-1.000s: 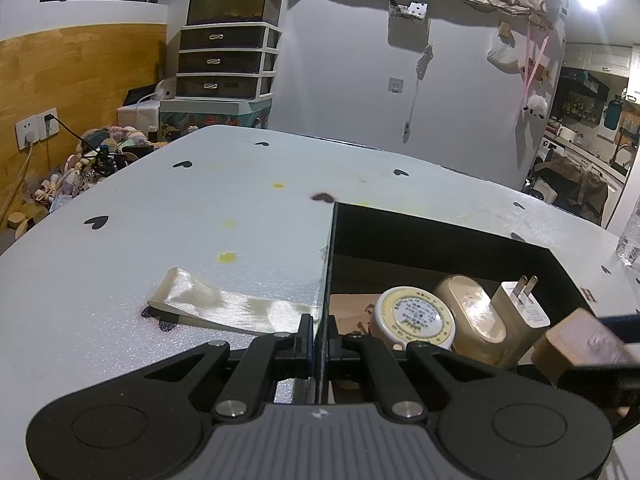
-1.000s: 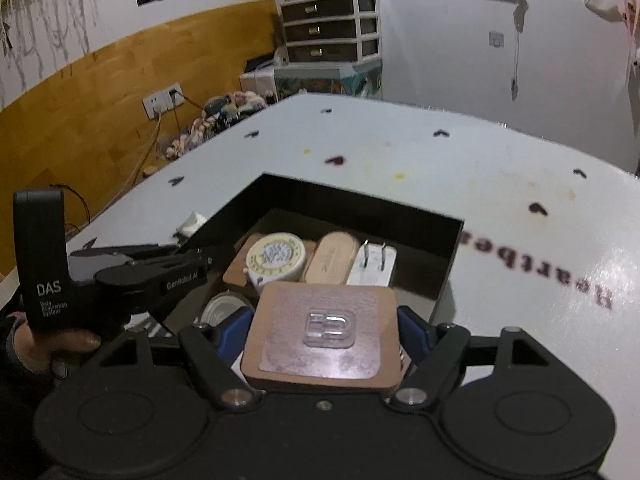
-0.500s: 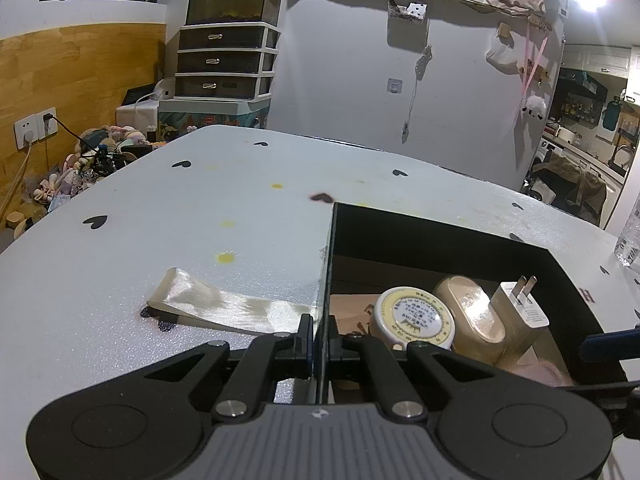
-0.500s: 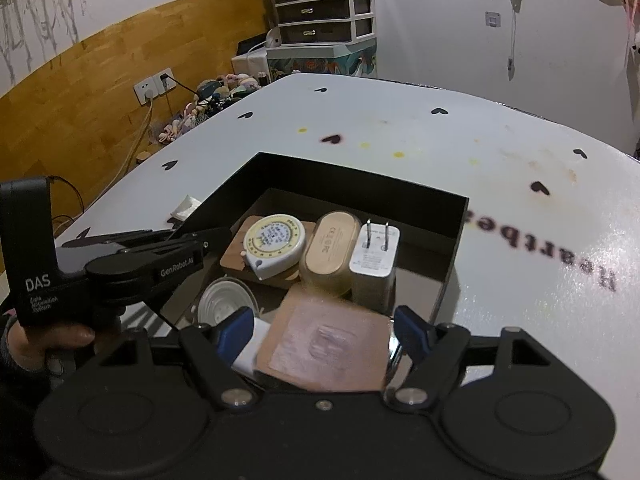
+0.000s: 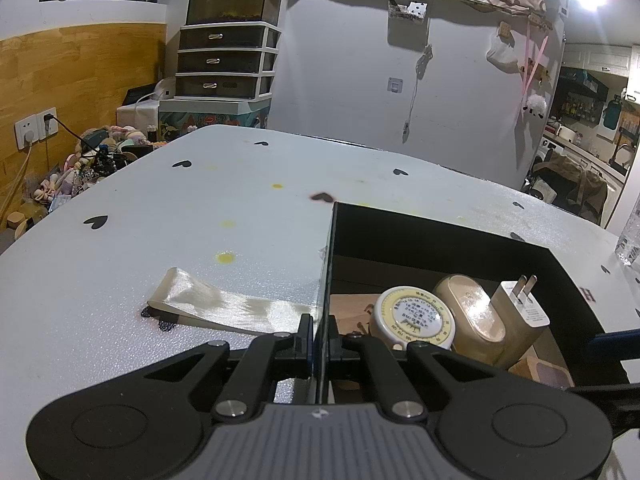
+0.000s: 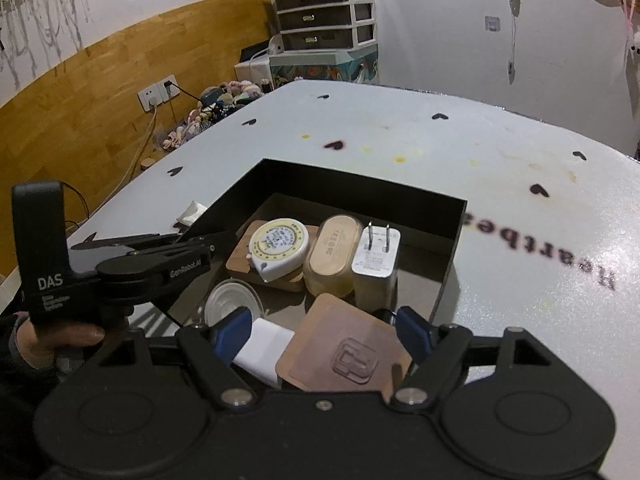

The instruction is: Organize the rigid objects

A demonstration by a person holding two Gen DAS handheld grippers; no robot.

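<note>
The left gripper [image 5: 319, 338] is clenched on the near left wall of the black box [image 5: 440, 236], one finger outside and one inside, so the box is steadied on the white table [image 5: 160, 232]. The right gripper [image 6: 324, 330] is spread wide, its blue pads on either side of the brown square coaster [image 6: 348, 352] without visibly pressing it; the coaster appears released and lies tilted in the box's near corner, propped partly on a white block [image 6: 266, 344] and close to the charger plug [image 6: 376, 256]. Deeper in the box, a round tape measure [image 6: 279, 242] is seen on a wooden board, a tan oval case [image 6: 331, 252] stands just beside it, and a clear round lid [image 6: 232, 300] lies near the left wall. A strip of pale ribbon [image 5: 224, 306] is left on the table outside. It is judged that the coaster is barely settled: if the right gripper is withdrawn carelessly, a pad could catch the raised edge and flip it out or knock over the upright plug and case. Should the left grip be loosened early, the light box could be dragged along.
</note>
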